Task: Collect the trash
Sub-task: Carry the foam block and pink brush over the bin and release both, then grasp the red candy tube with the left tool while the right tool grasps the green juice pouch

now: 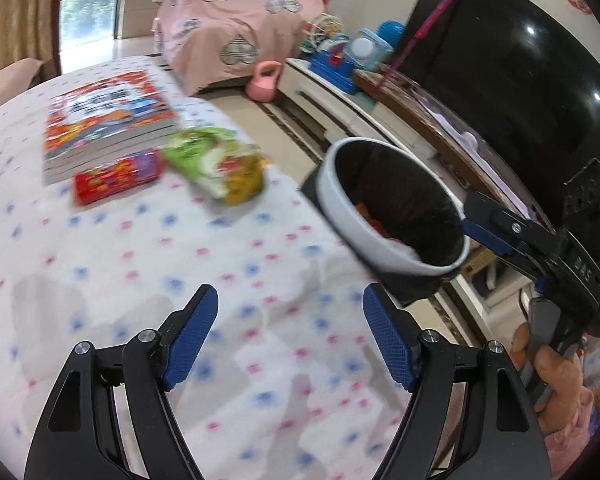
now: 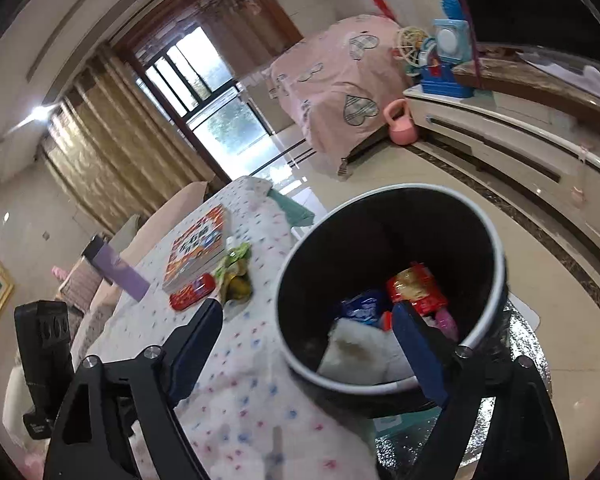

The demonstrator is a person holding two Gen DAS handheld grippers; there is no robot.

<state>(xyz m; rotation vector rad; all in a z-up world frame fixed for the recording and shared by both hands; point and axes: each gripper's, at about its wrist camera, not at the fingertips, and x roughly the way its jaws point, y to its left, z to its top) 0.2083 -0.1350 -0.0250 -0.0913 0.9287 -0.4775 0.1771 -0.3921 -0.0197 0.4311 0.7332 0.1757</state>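
With both tongs, left [image 1: 288, 336] and right [image 2: 312, 344], wide open and empty, we steer the left toward the wrappers [image 1: 216, 164] at upper centre, bin [image 2: 388, 288] alongside.

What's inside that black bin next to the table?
The black bin holds a red snack wrapper, a blue packet, something pink and crumpled white paper. Whatever lies beneath them is covered, partly by the right gripper's finger too.

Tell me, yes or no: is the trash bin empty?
No. The right wrist view shows the trash bin holding a red wrapper, a blue packet and white paper.
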